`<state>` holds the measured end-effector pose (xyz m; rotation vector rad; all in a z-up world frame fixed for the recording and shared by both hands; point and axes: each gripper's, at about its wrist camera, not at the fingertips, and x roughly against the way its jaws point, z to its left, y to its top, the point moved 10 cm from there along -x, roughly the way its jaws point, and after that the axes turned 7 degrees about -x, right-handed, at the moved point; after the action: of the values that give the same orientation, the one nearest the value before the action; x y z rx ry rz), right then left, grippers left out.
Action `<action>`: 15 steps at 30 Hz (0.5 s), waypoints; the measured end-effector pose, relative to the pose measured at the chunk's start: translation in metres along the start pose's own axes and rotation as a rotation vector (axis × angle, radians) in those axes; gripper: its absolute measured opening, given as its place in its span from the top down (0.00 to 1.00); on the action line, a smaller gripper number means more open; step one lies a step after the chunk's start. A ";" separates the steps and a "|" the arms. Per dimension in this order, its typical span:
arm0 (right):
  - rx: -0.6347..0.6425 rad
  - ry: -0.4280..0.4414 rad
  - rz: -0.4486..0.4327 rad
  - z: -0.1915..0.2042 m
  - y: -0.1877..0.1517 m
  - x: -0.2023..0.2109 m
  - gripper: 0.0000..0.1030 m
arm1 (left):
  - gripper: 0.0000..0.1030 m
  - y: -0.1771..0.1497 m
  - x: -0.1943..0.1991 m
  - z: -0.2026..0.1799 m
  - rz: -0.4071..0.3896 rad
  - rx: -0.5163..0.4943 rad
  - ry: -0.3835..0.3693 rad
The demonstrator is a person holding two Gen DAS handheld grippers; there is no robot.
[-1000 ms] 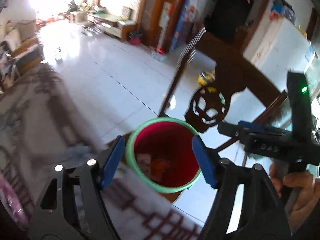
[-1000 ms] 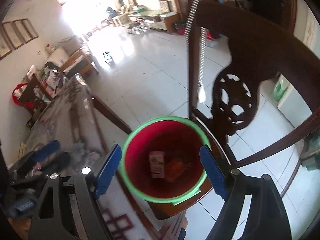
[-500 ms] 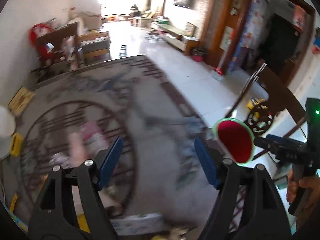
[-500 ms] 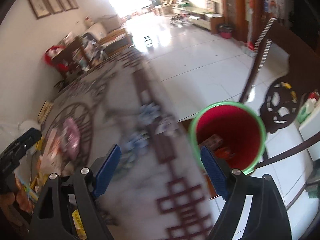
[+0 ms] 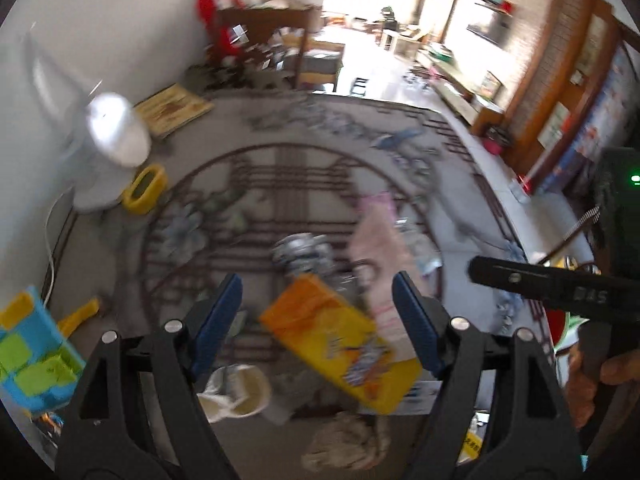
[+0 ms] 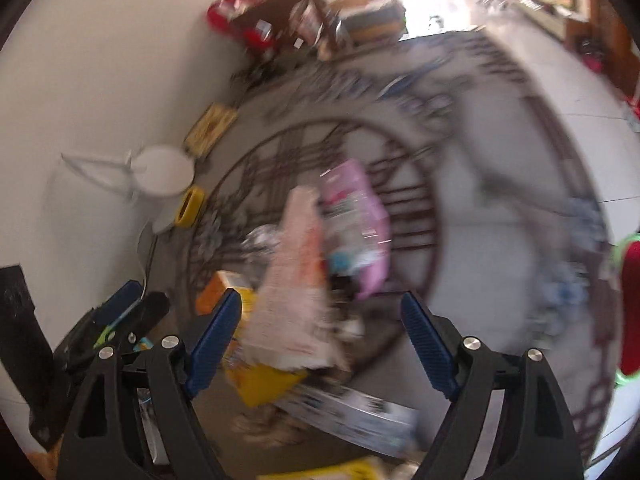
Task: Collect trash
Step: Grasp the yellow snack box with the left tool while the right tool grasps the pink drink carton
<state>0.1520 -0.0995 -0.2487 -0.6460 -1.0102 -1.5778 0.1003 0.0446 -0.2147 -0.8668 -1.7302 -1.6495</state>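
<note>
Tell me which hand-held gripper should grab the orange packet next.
Left. The left hand-held gripper is open with the orange packet centred between its fingers. In the right wrist view the packet sits off toward the left finger, partly covered.

Black hand-held gripper (image 5: 318, 320) frames, ribbed blue fingertip pads (image 5: 414, 330), silver screws, green indicator light, bare fingers.

The orange packet (image 5: 340, 340) looks like glossy plastic film. Beside it lies crinkled silver foil (image 5: 302, 254). The patterned tabletop (image 5: 280, 184) appears smooth, matt.
</note>
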 end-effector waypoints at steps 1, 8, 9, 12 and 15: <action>0.010 -0.016 0.035 0.006 -0.002 -0.015 0.23 | 0.27 -0.003 0.000 0.008 0.007 0.019 -0.006; 0.005 -0.070 0.185 0.012 -0.017 -0.074 0.36 | 0.27 -0.023 -0.001 0.043 0.042 0.109 -0.022; 0.002 -0.076 0.185 0.010 -0.018 -0.076 0.43 | 0.27 -0.023 -0.005 0.044 0.048 0.115 -0.030; -0.014 -0.057 0.165 0.007 -0.016 -0.072 0.47 | 0.27 -0.028 -0.011 0.040 0.070 0.109 -0.059; -0.008 -0.039 0.071 0.009 -0.005 -0.041 0.48 | 0.27 -0.033 -0.017 0.026 0.098 0.100 -0.096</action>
<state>0.1566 -0.0716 -0.2796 -0.7125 -0.9995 -1.5129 0.0850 0.0688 -0.2502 -0.9807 -1.7888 -1.4667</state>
